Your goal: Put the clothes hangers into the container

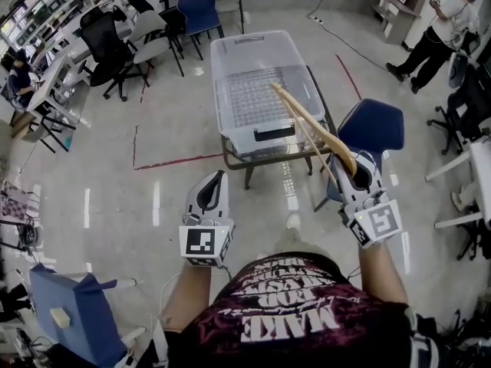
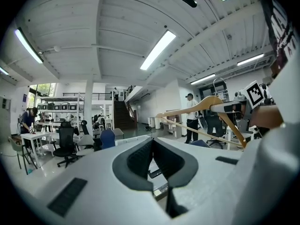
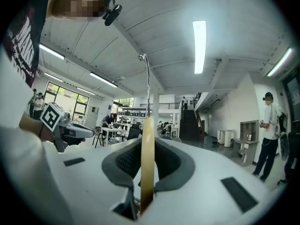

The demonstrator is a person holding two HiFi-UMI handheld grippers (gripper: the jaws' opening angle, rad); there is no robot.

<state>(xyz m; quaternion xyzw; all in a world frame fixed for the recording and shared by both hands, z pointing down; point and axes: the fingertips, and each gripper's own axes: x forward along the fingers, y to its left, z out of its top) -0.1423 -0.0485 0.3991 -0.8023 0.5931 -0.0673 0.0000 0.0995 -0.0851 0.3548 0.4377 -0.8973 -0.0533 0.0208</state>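
Note:
A wooden clothes hanger slants up and to the left from my right gripper, its far end over the clear plastic container. The right gripper is shut on the hanger, which stands edge-on between the pads with its metal hook rising above. In the left gripper view the hanger is held level in the right gripper. My left gripper hovers over the floor in front of the container, shut with nothing in it. The container, which rests on a small dark table, looks empty.
A blue chair stands right beside the table. Office chairs and desks fill the back left. A person stands at the back right. Red tape lines mark the floor. Another blue chair is at my lower left.

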